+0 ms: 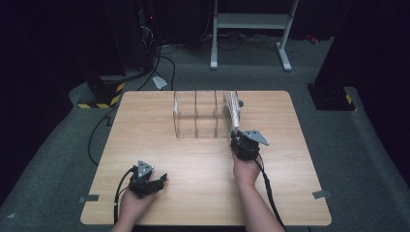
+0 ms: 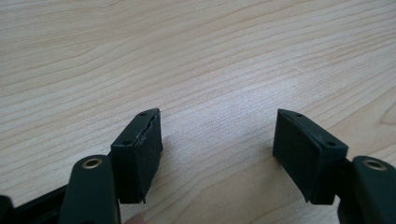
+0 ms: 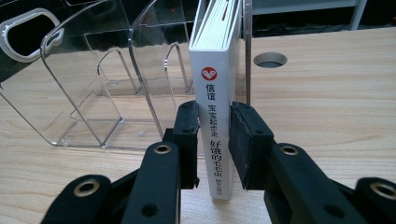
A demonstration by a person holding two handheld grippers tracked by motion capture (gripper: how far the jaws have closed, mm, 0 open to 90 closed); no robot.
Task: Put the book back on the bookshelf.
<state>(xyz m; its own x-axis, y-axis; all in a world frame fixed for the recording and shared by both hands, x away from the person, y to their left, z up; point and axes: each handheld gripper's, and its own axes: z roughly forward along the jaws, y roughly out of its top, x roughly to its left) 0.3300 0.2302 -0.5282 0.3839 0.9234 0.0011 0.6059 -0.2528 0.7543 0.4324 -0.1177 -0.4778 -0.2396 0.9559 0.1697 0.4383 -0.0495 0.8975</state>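
A clear acrylic rack (image 1: 196, 116) with several upright dividers stands at the middle back of the wooden table (image 1: 145, 130). A white book (image 3: 215, 84) with a red logo and dark characters on its spine stands upright in the rack's rightmost slot (image 1: 231, 113), spine toward me. My right gripper (image 3: 215, 135) is shut on the book, one pad on each cover beside the spine. In the high view that gripper (image 1: 240, 140) sits at the rack's near right corner. My left gripper (image 1: 162, 180) rests low at the front left, jaws open over bare wood (image 2: 217, 140).
A round cable hole (image 3: 270, 59) is cut in the table just right of the rack. Beyond the far edge are a white metal stand (image 1: 251, 24), floor cables and a black box with yellow-black tape (image 1: 104, 94). Bare wood lies between the two hands.
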